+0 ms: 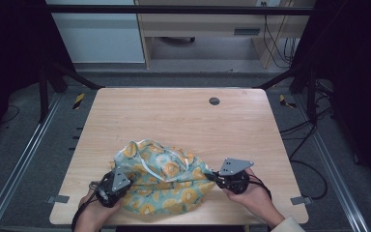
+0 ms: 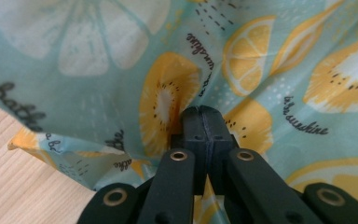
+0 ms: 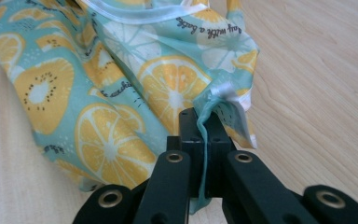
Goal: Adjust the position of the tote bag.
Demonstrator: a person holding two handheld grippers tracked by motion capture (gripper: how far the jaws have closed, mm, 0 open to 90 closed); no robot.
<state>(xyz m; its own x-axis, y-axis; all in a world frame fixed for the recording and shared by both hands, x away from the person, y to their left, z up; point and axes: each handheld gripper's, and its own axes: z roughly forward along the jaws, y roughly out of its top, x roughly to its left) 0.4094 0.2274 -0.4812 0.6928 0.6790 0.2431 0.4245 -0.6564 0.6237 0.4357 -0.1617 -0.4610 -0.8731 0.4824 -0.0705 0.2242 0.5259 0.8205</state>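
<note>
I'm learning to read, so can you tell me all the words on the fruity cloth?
"is sunshine": cursive print on the cloth, left gripper view.
"bathe": same cloth, at that view's left edge, partly cut off.
"the": on a fold low in that view.
"with a bathe", roughly: along the cloth's top near the white ribbon, right gripper view; small, so unsure.
Other scraps of writing are too blurred or folded.
High view: nothing readable.

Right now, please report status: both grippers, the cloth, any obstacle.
Left gripper shut on fruit-print cloth, near-left side. Right gripper shut on the cloth's edge, right side. Cloth bunched on table, near edge. Nothing in the way.
</note>
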